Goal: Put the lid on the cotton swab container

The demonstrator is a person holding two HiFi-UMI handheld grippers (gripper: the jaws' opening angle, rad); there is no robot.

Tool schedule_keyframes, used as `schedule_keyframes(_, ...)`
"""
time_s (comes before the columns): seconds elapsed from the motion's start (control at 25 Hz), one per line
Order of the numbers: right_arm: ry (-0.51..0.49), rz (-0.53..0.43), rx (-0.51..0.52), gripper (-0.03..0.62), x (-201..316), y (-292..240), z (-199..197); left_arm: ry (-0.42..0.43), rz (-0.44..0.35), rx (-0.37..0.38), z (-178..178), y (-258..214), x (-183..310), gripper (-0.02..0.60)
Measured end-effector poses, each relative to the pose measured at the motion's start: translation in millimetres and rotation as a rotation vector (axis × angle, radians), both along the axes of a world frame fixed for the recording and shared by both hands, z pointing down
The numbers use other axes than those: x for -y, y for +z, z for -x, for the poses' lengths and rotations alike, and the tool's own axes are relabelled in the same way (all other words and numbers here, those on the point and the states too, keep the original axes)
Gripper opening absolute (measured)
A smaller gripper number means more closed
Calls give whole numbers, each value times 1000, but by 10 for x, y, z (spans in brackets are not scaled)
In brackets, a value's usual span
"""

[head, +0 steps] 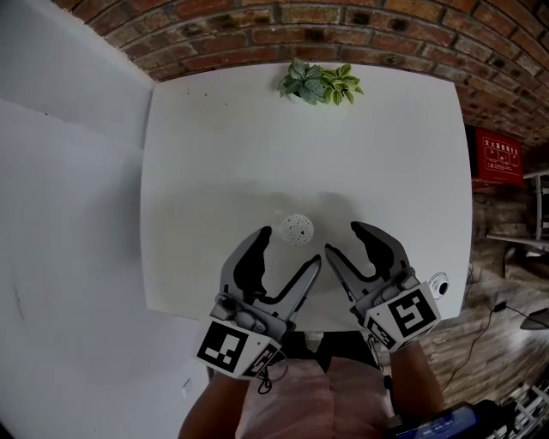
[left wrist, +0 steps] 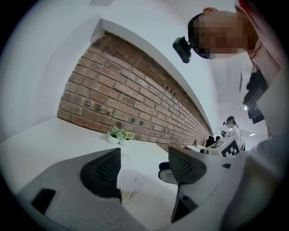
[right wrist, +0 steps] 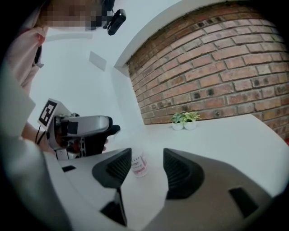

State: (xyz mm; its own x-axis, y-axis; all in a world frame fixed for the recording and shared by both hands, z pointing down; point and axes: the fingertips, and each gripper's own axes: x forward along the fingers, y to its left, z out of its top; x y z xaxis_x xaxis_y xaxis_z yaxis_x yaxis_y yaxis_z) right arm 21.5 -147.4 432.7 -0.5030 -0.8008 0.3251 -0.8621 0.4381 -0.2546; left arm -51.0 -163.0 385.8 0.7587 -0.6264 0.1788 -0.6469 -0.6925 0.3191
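Note:
The cotton swab container (head: 298, 229) stands on the white table (head: 214, 171), a small round tub with white swab tips showing at its top. In the right gripper view the container (right wrist: 139, 164) shows a pink label, a little way ahead of the jaws. A faint clear round shape (left wrist: 118, 159) lies just past the container (left wrist: 129, 186); I cannot tell if it is the lid. My left gripper (head: 290, 246) is open just left of the tub, not touching it. My right gripper (head: 344, 239) is open just to its right, with nothing between its pads.
A small potted plant (head: 319, 83) sits at the table's far edge against the brick wall (head: 343, 26). The table's near edge (head: 197, 315) runs under both grippers. A red sign (head: 497, 159) stands off to the right. People (left wrist: 230, 126) work in the background.

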Motion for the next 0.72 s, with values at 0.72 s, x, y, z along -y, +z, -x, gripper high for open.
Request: schedule_keyframes(0.72,20,-5,10,225,0,22,-176,28,29,35,-198,138,-14,339)
